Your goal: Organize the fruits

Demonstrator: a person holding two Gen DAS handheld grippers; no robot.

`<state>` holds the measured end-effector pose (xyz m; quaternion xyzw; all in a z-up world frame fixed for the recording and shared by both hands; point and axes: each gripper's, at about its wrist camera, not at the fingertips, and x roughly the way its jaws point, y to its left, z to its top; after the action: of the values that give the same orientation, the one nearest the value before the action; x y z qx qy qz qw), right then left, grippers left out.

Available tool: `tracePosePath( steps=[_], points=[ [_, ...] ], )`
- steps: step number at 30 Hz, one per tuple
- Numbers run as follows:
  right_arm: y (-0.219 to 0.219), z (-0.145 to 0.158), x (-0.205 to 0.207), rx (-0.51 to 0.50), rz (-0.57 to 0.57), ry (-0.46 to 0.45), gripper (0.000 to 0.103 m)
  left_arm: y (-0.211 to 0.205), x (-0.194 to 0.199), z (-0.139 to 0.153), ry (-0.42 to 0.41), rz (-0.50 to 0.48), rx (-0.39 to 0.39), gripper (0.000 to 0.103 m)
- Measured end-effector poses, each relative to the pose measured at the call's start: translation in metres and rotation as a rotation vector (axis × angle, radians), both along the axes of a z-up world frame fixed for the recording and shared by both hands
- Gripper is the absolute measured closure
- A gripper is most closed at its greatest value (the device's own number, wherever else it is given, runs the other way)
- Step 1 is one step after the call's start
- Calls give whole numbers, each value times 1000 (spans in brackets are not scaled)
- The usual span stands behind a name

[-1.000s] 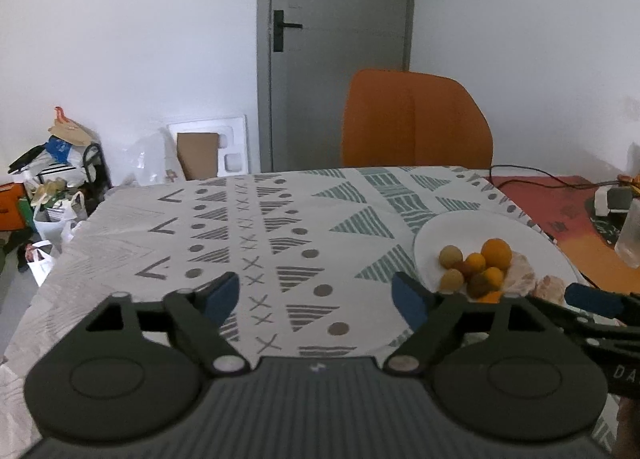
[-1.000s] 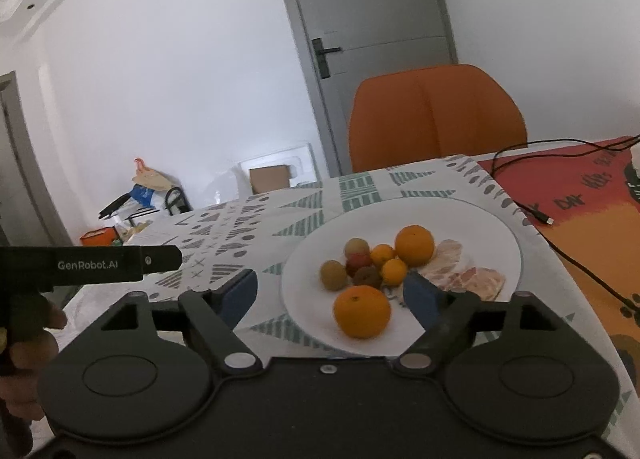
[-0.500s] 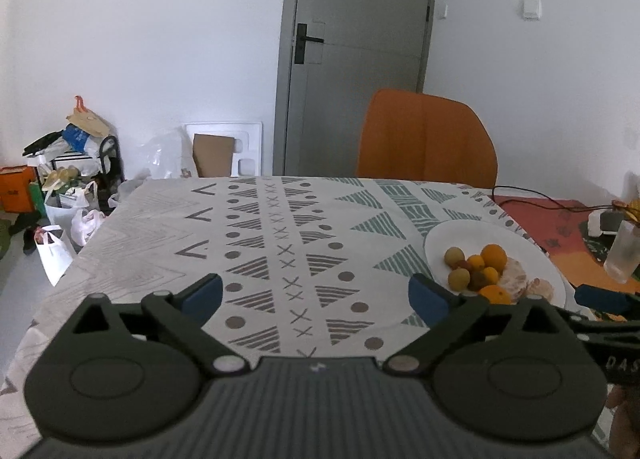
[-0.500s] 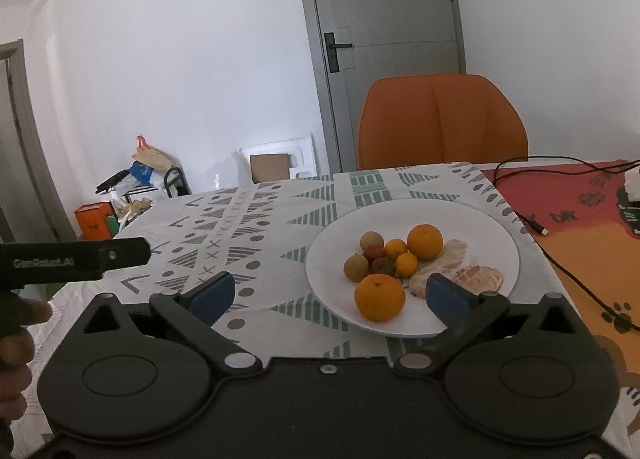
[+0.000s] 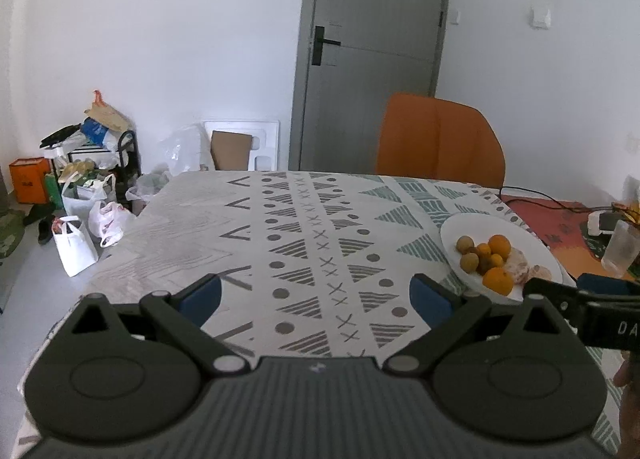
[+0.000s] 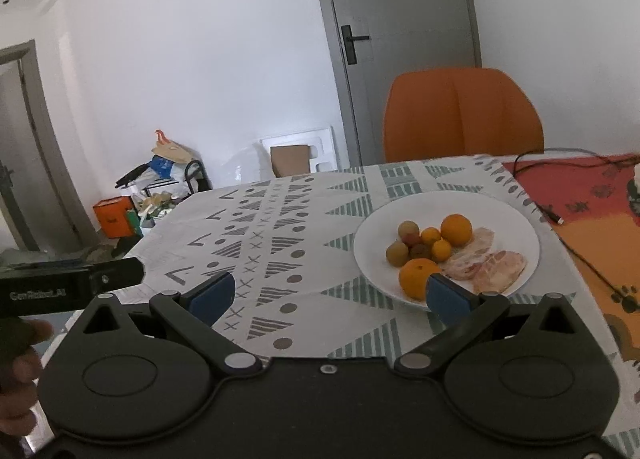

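An orange chair (image 6: 464, 115) stands behind the far edge of the patterned tablecloth (image 5: 304, 235). A black cable (image 6: 576, 251) lies near its right edge.

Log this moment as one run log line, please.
left claw: open, empty | right claw: open, empty | fruits: piled on white plate | both claws short of plate
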<state>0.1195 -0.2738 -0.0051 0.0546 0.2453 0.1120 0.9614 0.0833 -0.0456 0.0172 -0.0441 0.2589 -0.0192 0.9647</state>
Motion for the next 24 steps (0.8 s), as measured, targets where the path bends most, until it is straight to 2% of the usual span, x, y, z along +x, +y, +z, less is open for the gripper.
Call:
tracePosePath(
  steps=[10,24],
  points=[
    [5,-7,-14,-46,-26,10,0,18,-22,-2,8,21,-5,3],
    [-4,-13,-43,53,-27,47,0,18,-55,4,-56,8,63,0]
  ],
)
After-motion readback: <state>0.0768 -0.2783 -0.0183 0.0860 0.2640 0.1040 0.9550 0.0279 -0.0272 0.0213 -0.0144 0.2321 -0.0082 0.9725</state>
